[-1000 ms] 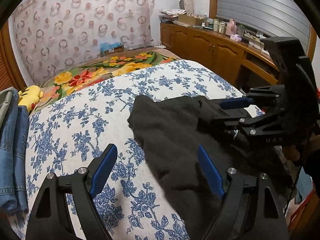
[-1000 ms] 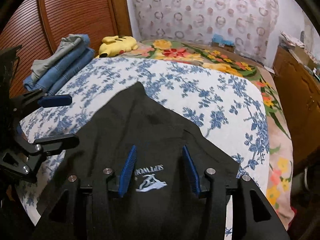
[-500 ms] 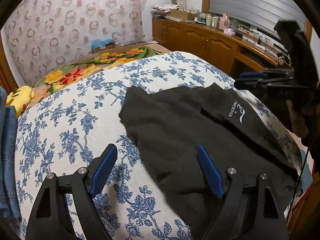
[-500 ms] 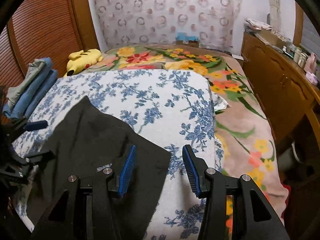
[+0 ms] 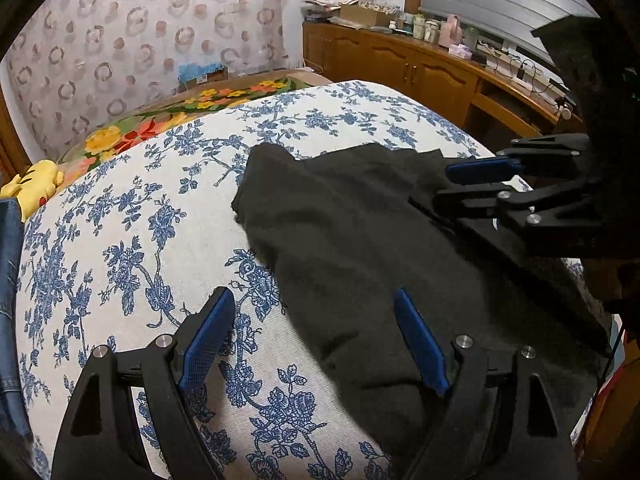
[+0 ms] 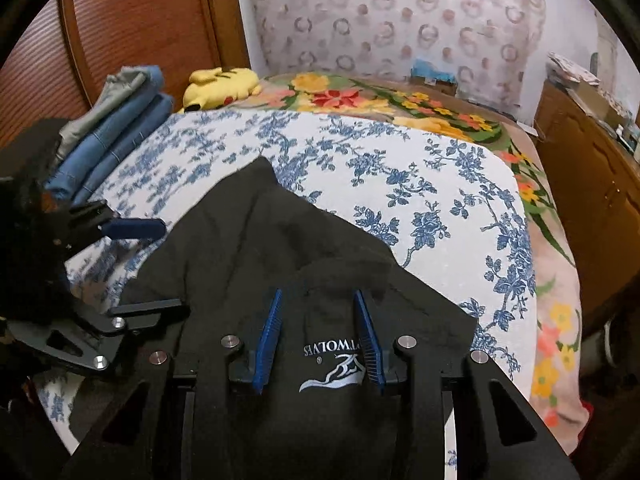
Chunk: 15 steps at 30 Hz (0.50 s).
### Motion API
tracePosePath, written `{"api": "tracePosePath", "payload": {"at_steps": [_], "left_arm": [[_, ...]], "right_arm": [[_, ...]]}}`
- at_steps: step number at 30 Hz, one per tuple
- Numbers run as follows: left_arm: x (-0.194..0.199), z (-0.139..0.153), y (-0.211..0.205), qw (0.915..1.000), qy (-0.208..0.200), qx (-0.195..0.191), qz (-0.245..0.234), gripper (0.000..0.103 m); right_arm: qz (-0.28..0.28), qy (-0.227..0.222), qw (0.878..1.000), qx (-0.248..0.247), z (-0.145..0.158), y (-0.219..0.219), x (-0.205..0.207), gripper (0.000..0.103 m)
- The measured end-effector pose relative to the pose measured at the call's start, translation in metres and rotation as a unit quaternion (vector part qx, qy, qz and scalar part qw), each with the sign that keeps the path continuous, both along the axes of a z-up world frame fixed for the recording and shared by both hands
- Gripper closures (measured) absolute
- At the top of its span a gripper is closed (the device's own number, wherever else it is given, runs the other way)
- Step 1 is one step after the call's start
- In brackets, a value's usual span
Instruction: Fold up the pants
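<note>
Bedroom; blue-floral bedspread [image 5: 120,240] as work surface. Black pants [image 5: 360,240] lie rumpled at its near edge, logo end under the right gripper [image 6: 318,344], whose jaws are closing with the fabric between them. Left gripper [image 5: 316,340] hangs wide open over the pants' edge, gripping nothing. Fabric looks soft, light, limp; best taken at waistband corners. Folded jeans [image 6: 116,140] and yellow plush toy [image 6: 222,86] sit well apart; nothing obstructs.

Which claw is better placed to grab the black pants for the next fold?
Probably the right claw: it sits over the black pants at the logo end, fabric between its blue pads, jaws closing. The left claw is wide open, straddling the pants' edge and the floral bedspread, gripping nothing.
</note>
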<state>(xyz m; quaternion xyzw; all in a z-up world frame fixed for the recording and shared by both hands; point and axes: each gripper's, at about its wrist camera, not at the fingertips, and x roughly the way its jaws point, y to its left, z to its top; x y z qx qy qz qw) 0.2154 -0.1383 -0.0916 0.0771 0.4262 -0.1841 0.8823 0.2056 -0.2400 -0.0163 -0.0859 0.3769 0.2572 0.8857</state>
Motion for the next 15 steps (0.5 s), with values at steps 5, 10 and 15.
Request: {"api": "tracePosePath", "payload": {"at_steps": [5,10,15], "left_arm": [[0.0,-0.001,-0.001,1.0,0.0,-0.001,0.0,0.02],[0.001,-0.001,0.0,1.0,0.0,-0.001,0.0,0.02],[0.001,-0.001,0.0,1.0,0.0,0.0,0.0,0.019]], "right_arm": [[-0.001,-0.018,1.0,-0.004,0.006,0.01,0.0,0.065],[0.006,-0.036,0.999,0.001,0.012,0.014,-0.006,0.065],[0.017,-0.024,1.0,-0.007,0.006,0.014,-0.004,0.076]]}}
